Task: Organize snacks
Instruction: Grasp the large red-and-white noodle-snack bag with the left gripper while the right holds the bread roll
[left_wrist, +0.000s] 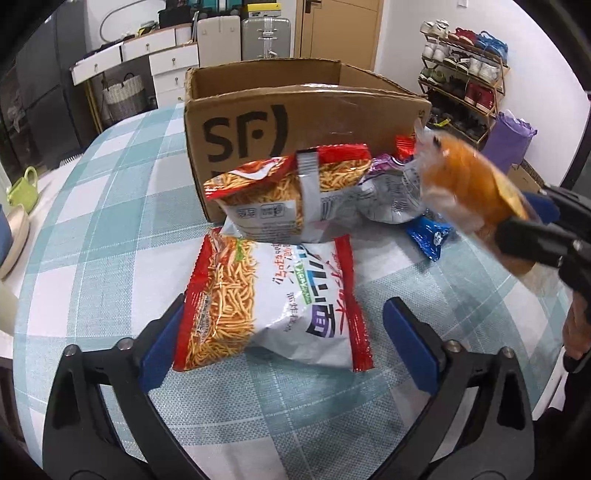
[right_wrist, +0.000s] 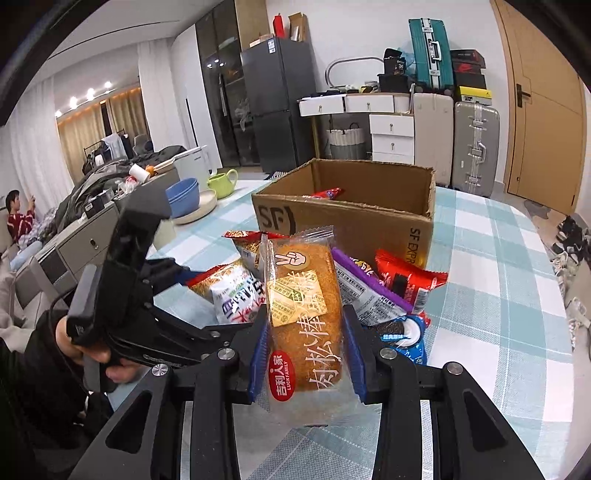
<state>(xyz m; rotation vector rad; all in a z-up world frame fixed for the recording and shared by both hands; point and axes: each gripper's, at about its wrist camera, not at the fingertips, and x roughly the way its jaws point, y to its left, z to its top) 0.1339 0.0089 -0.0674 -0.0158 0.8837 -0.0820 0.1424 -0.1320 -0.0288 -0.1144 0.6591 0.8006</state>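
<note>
Where your left wrist camera looks down, the cardboard box (left_wrist: 295, 122) printed "SF" stands on the checked worktop (left_wrist: 110, 229) and serves as the landmark. Just in front of that box lies a heap of snacks: a red-and-white noodle snack bag (left_wrist: 273, 306) showing golden strands and Chinese characters, a second, like bag (left_wrist: 291, 192) leaning against the box wall, a purple-edged packet (left_wrist: 391, 188) and a small blue packet (left_wrist: 428, 236). Your left hand-held gripper (left_wrist: 284, 339) stands wide, its blue pads either side of the nearer noodle bag, the left one at its edge and the right one clear of it. To the right of the box, your right hand-held gripper (left_wrist: 517, 229) holds a clear-wrapped orange cake bar (left_wrist: 469, 188) in the air.

Seen from your right wrist camera, the right hand-held gripper (right_wrist: 306, 354) is clamped on the cake bar (right_wrist: 303, 302), held upright in front of the box (right_wrist: 347, 221). Its wrapper carries a red oval reading "LUCKFAMILY", a yellow sticker and a victory-hand mark. Box sides read "SF" and "SF EXPR". A red packet (right_wrist: 328, 192) lies inside the box. Left of the box, your hand (right_wrist: 92, 354) grips the left hand-held gripper (right_wrist: 173, 273).
</note>
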